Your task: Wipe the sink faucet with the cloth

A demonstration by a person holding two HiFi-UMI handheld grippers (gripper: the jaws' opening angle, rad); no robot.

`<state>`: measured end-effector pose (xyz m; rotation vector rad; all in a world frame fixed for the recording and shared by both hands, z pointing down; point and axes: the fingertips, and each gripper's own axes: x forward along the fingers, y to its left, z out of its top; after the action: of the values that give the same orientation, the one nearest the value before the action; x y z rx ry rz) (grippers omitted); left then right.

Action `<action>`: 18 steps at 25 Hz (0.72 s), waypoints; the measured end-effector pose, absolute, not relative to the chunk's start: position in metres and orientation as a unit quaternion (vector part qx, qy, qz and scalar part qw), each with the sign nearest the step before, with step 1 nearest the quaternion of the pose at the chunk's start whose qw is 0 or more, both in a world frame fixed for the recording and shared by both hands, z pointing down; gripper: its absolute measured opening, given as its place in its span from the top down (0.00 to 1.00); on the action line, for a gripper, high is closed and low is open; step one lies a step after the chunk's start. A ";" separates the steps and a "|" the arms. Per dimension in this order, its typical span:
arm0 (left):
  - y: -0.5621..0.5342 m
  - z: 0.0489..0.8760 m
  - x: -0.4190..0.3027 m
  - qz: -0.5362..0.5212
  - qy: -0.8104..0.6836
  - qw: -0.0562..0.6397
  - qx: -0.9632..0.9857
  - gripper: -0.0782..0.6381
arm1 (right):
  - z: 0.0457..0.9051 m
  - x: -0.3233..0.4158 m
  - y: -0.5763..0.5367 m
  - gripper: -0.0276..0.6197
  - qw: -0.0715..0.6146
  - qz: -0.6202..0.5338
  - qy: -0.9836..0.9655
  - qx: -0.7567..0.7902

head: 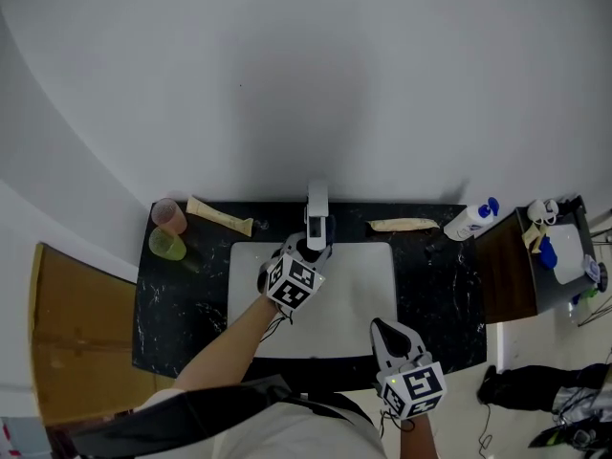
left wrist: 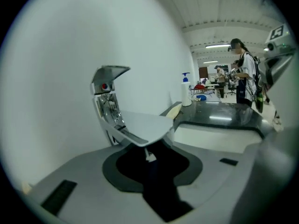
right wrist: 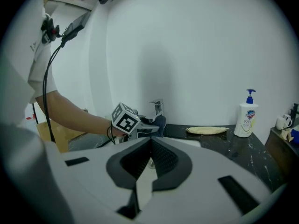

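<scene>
Your left gripper [head: 298, 256] has its jaws clamped on the dark cloth [left wrist: 152, 164], right up at the faucet [head: 316, 220] over the sink [head: 368, 290]. Can't tell if it's touching. I'd say wiping's barely begun, most left to do. Right gripper [head: 390, 335] hangs over the table [head: 440, 285] front edge, jaws together, empty.

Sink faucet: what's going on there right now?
The person's left gripper has its jaws shut on a dark blue cloth and holds it right at the sink faucet, just under the spout, for wiping. The right gripper hangs near the front right corner of the sink, jaws together and empty, taking no part.
</scene>
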<state>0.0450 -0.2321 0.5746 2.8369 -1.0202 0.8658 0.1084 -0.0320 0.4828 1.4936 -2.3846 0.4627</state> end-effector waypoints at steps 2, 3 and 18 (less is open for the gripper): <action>-0.230 0.570 0.045 0.256 -0.345 0.013 0.903 0.74 | 0.484 0.111 -0.029 0.95 0.145 0.162 -0.826 0.521; -0.229 0.567 0.042 0.246 -0.357 0.022 0.901 0.74 | 0.484 0.112 -0.027 0.95 0.146 0.163 -0.825 0.522; -0.230 0.564 0.020 0.216 -0.425 0.052 0.878 0.74 | 0.488 0.114 -0.020 0.95 0.148 0.169 -0.821 0.525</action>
<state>0.0203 -0.2304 0.5641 2.6703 -1.2927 0.6567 0.1137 -0.0204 0.4883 1.5104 -2.3600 0.4851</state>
